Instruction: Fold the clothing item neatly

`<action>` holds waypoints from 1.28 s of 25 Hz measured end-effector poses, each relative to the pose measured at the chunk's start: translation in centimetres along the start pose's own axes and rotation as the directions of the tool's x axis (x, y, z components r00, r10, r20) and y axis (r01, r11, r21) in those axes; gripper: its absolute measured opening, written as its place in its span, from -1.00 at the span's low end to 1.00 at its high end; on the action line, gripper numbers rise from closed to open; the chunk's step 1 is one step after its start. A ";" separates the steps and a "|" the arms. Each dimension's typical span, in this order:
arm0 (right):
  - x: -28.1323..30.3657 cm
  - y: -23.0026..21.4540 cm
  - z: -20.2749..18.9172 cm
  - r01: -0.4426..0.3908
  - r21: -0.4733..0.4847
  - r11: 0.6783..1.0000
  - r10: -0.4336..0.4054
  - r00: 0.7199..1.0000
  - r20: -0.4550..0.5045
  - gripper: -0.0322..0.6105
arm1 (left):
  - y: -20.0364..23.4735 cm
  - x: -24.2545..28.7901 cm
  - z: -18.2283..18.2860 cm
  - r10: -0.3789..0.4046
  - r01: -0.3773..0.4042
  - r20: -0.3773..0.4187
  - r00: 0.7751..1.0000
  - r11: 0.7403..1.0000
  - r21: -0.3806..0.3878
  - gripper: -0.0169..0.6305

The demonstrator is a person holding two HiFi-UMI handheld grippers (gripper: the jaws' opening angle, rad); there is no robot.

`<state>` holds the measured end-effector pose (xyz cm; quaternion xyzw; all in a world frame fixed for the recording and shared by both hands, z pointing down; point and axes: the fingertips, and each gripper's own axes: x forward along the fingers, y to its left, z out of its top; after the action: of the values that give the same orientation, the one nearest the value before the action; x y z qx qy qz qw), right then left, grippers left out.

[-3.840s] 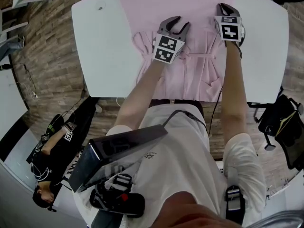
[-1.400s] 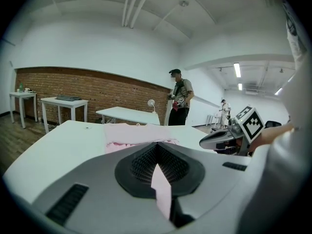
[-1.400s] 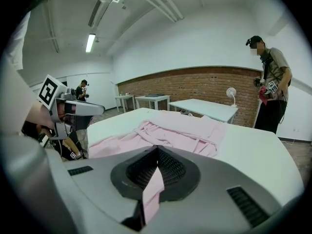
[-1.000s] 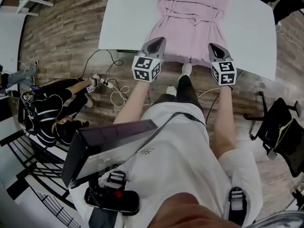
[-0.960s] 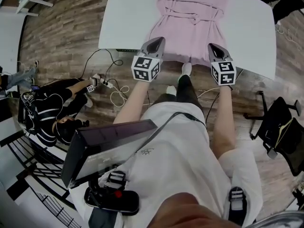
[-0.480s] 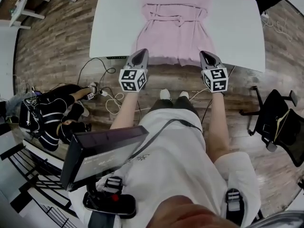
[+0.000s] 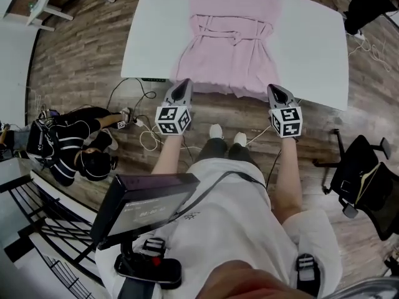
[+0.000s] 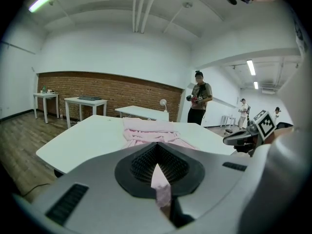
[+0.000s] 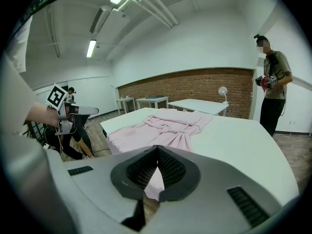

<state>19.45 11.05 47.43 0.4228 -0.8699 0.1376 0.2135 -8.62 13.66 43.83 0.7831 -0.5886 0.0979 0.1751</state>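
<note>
The left hand-held gripper [image 7: 182, 86] is found fully closed, with a strip of pink cloth pinched between its jaws. The right hand-held gripper [image 7: 277, 91] is likewise closed on pink cloth. Each is placed at a near corner of the hem [image 7: 224, 87], which overhangs the near edge of the white surface [image 7: 153, 39]. The pink garment [image 7: 227, 55] is laid flat along the middle of that surface, hem nearest, with a tied belt [image 7: 234, 33] across the waist and the upper part reaching the far edge. The cloth is judged light, thin and limp. It will be carried easily, but it will sag between two holds and crease wherever it is dragged. Corners and seam edges are considered the soundest places to be gripped. The loose belt ends are liable to be bunched up or trapped inside a fold. No other item is noted on the surface. On the floor to the near left, cables [image 7: 146, 129] and a seated person [image 7: 72, 154] are recorded. An office chair [image 7: 365, 179] stands to the near right. None of these is judged to obstruct the work. Beyond the far edge, a standing person [image 9: 273, 82] and further tables [image 8: 85, 101] before a brick wall are observed, well apart.
</note>
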 end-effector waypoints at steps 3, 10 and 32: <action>-0.8 -0.4 -0.4 -0.005 0.001 1.000 0.005 1.000 0.015 -0.89 | -0.6 -0.3 -0.5 0.016 -0.016 -0.001 1.000 1.000 0.009 -0.94; -2.1 -1.2 -3.3 0.004 0.026 1.000 -0.004 1.000 0.010 -0.89 | -0.9 -0.8 -2.2 0.048 -0.048 -0.013 0.999 0.999 -0.004 -0.94; -3.2 1.8 -6.7 0.105 0.025 0.994 -0.103 0.993 -0.063 -0.89 | 3.0 -1.6 -5.4 -0.022 0.022 -0.052 0.998 1.000 0.001 -0.94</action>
<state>21.49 17.14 51.55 0.4663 -0.8376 0.1516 0.2410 -11.63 16.46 48.72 0.7868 -0.5752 0.1170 0.1909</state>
